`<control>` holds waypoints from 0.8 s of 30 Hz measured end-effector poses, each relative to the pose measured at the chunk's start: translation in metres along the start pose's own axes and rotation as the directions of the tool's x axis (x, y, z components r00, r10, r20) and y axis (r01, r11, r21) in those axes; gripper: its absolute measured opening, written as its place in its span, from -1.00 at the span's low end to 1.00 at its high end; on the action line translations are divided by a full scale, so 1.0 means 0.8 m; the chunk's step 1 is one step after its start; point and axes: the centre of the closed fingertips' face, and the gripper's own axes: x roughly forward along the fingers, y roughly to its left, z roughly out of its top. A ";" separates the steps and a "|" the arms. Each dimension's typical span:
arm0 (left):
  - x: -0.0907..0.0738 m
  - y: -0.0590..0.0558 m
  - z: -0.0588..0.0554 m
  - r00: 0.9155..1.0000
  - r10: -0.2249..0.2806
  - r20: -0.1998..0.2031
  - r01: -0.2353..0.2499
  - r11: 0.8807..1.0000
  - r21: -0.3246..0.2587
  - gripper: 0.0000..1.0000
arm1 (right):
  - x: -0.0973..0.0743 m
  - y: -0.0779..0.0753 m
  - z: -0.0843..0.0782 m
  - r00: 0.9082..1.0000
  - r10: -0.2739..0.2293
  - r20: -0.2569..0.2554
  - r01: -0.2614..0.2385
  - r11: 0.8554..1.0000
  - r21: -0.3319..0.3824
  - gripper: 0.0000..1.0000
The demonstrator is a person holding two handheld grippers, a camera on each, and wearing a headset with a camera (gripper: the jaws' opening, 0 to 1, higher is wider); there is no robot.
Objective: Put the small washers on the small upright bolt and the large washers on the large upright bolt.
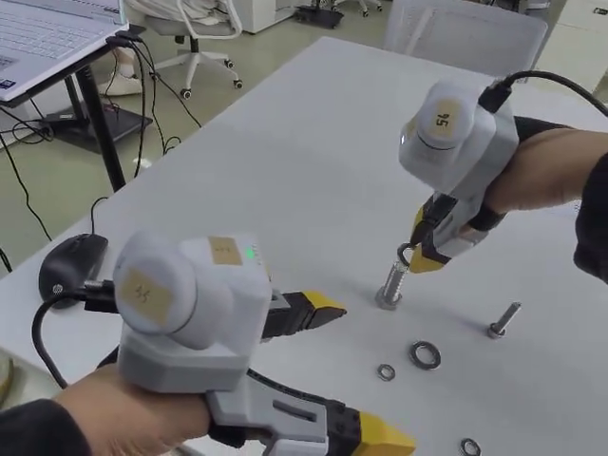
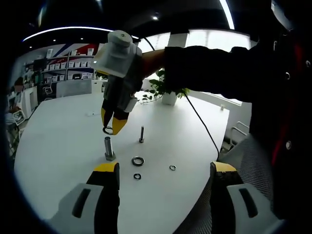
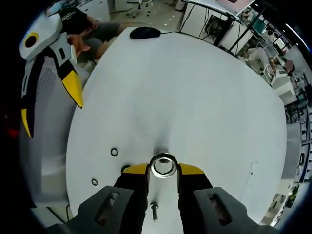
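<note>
The right gripper (image 1: 418,253), yellow-tipped and grey-bodied, is clamped narrow on a large silver metal washer (image 1: 407,254), held by its rim with the ring standing between the tips (image 3: 163,165). That washer hangs just above the top of the large upright steel bolt (image 1: 391,285), which stands head-down on the white table (image 1: 285,161); the left gripper view shows the ring close over the bolt's tip (image 2: 109,147) but not down around the shank. The small upright steel bolt (image 1: 503,320) stands apart, to the right of the large one. Between and in front of the two bolts lie a second large washer (image 1: 425,355), flat on the table, a small metal washer (image 1: 386,371) just beside it, and another small washer (image 1: 469,446) nearer the table edge. The left gripper (image 1: 356,370) hovers low at the near side, its jaws spread wide and holding nothing (image 2: 165,169). A black computer mouse (image 1: 71,266) sits at the table's left edge
</note>
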 end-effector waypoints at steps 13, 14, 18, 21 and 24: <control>0.000 0.008 0.010 0.999 0.020 0.033 -0.021 1.000 0.004 0.51 | 0.016 -0.001 -0.002 0.999 0.026 -0.021 -0.026 1.000 -0.005 -0.53; 0.000 0.009 0.010 0.999 0.021 0.034 -0.021 1.000 0.004 0.51 | 0.016 -0.001 -0.002 0.999 0.028 -0.022 -0.028 1.000 -0.005 -0.53; 0.000 0.010 0.013 0.999 0.025 0.047 -0.025 1.000 0.007 0.51 | 0.018 -0.001 -0.002 0.999 0.033 -0.027 -0.034 0.999 -0.004 -0.53; 0.000 0.011 0.015 0.998 0.026 0.053 -0.027 1.000 0.009 0.51 | 0.020 0.000 -0.003 0.999 0.038 -0.032 -0.038 0.999 -0.004 -0.53; -0.001 0.010 0.016 0.998 0.025 0.056 -0.026 1.000 0.011 0.51 | 0.021 0.000 -0.001 0.999 0.042 -0.033 -0.042 0.999 -0.005 -0.53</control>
